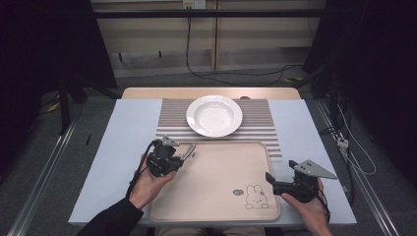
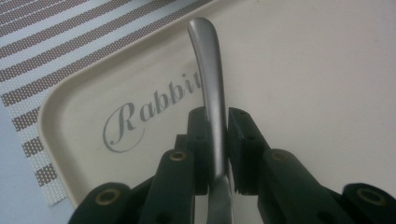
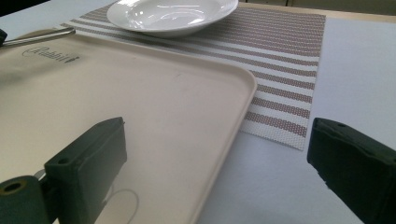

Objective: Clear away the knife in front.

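A silver metal utensil [image 2: 210, 84] is clamped between the jaws of my left gripper [image 2: 217, 121], its rounded handle end sticking out past the fingertips. Its other end is hidden under the gripper. In the high view the left gripper [image 1: 177, 156] hovers over the far left corner of the beige tray [image 1: 211, 196], the utensil [image 1: 188, 150] pointing right and away. My right gripper [image 1: 281, 173] stands open at the tray's right edge with nothing between its jaws. In the right gripper view the gripper [image 3: 215, 154] straddles the tray's rim [image 3: 233, 112].
A white deep plate [image 1: 214, 115] rests on a striped placemat [image 1: 265, 118] just beyond the tray. The tray carries a "Rabbit" inscription [image 2: 154, 107] and a bunny drawing [image 1: 255, 196]. A pale blue table top [image 1: 113, 147] lies to both sides.
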Demonstrator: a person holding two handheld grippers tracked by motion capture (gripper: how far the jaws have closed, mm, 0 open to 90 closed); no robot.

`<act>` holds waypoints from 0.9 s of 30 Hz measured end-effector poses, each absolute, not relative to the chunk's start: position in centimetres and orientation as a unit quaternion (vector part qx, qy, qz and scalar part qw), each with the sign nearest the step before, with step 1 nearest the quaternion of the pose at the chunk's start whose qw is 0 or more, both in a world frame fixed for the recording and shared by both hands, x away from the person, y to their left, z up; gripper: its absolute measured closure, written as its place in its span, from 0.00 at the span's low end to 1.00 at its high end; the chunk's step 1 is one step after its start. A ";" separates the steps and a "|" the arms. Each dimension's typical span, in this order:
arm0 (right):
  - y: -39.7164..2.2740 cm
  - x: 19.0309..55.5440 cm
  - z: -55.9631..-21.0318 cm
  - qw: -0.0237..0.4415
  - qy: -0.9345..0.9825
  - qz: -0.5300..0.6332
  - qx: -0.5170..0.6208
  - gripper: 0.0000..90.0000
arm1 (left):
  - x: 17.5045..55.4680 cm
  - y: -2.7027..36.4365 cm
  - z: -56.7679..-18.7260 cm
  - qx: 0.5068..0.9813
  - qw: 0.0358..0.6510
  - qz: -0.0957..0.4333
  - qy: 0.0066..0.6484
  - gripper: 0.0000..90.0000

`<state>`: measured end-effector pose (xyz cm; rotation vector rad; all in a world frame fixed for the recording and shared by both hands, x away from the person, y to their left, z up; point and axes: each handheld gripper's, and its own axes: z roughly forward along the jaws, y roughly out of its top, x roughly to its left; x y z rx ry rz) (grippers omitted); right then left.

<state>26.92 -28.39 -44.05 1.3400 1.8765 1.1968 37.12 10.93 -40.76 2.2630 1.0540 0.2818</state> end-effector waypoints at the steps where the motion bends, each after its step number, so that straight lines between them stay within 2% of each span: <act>1: -28.4 26.9 -44.1 0.268 0.696 0.444 0.497 0.05 | 37.0 11.0 -41.0 0.858 0.307 0.106 0.399 0.89; 27: -28.3 26.8 -44.0 0.269 0.697 0.444 0.495 0.05 | 37.3 10.8 -43.5 0.857 0.292 0.069 0.418 0.89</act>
